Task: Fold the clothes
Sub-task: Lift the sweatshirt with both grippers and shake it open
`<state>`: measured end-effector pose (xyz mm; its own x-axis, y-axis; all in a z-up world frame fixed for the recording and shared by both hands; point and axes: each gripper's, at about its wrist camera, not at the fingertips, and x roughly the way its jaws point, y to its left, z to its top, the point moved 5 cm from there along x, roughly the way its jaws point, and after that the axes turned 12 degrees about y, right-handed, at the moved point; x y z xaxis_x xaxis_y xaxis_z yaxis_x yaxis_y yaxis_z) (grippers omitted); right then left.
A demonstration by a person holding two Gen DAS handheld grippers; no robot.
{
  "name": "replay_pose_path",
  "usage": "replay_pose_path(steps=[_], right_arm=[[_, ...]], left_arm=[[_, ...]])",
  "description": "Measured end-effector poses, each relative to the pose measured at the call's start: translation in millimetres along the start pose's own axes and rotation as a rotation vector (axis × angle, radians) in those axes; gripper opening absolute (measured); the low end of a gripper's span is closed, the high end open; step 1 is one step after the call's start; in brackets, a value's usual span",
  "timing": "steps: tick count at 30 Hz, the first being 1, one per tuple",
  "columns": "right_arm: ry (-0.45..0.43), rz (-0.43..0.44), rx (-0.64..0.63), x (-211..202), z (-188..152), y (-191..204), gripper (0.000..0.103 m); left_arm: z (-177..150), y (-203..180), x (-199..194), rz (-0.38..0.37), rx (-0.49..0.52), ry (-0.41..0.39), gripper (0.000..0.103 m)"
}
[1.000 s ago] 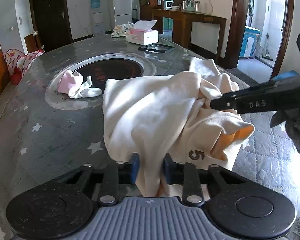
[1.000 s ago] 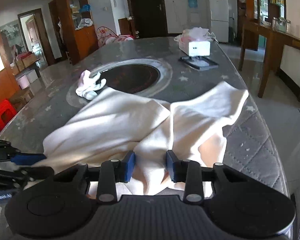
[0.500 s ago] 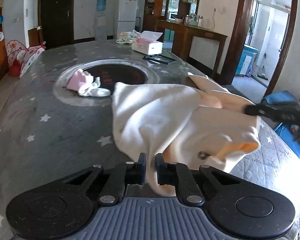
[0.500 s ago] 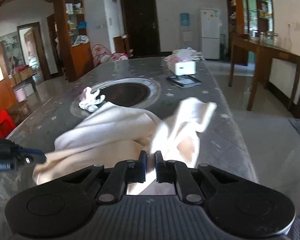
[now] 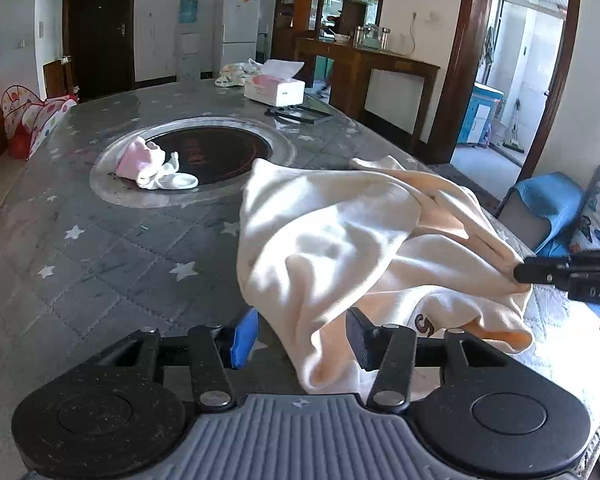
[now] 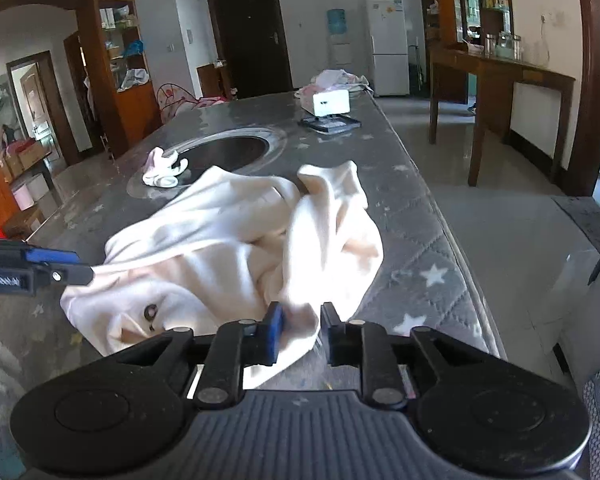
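Note:
A cream garment (image 5: 340,240) with a dark "5" print (image 5: 424,324) lies bunched on the grey star-patterned table (image 5: 100,260). My left gripper (image 5: 302,336) is open, its fingers wide apart, and a fold of the cloth hangs loose between them. The right gripper (image 6: 302,332) has its jaws partly apart with the garment (image 6: 220,240) bunched in the gap. Seen from the left wrist, the right gripper (image 5: 518,274) touches the cloth's right edge. The left gripper (image 6: 76,268) touches its left corner in the right wrist view.
Small pink and white clothes (image 5: 152,164) lie on the rim of a round dark hob (image 5: 208,152) set into the table. A tissue box (image 5: 274,88) and a flat black tray (image 5: 300,114) sit at the far end. The table's right edge (image 6: 452,248) drops to the floor.
Both grippers were pinched on the garment half a second ago; now the left jaws are wide apart and the right jaws have widened. The cloth has sunk lower onto the table.

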<state>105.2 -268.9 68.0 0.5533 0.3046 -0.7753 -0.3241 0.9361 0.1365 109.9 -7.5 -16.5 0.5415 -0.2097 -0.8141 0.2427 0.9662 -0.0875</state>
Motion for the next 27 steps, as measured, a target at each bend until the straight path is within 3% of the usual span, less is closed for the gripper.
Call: replay_pose_path(steps=[2, 3, 4, 5, 6, 8, 19, 27], right_arm=[[0.010, 0.002, -0.003, 5.9, 2.6, 0.3, 0.028], [0.019, 0.004, 0.000, 10.7, 2.9, -0.4, 0.028], [0.028, 0.005, 0.006, 14.9, 3.0, -1.6, 0.028], [0.039, 0.009, 0.013, 18.4, 3.4, -3.1, 0.025], [0.053, 0.016, 0.022, 22.5, 3.3, -5.3, 0.011], [0.054, 0.023, 0.017, 22.6, 6.6, -5.5, 0.008], [-0.088, 0.039, -0.096, -8.1, 71.4, 23.5, 0.006], [-0.249, 0.062, -0.171, -39.3, 146.4, 62.2, 0.002]], left_arm=[[-0.3, -0.7, 9.6, -0.002, -0.001, 0.033, 0.047], [-1.3, 1.2, 15.3, -0.006, -0.006, 0.050, 0.035], [-2.4, 4.1, 19.5, -0.012, -0.016, 0.064, 0.029], [-3.4, 7.2, 22.7, -0.018, -0.028, 0.075, 0.022], [-4.8, 10.8, 23.9, -0.033, -0.044, 0.080, 0.019], [-5.4, 16.1, 21.5, -0.064, -0.067, 0.075, 0.012], [24.4, 46.0, -7.6, -0.079, -0.177, -0.028, 0.006], [75.9, 77.4, -78.4, -0.020, -0.234, -0.204, 0.004]])
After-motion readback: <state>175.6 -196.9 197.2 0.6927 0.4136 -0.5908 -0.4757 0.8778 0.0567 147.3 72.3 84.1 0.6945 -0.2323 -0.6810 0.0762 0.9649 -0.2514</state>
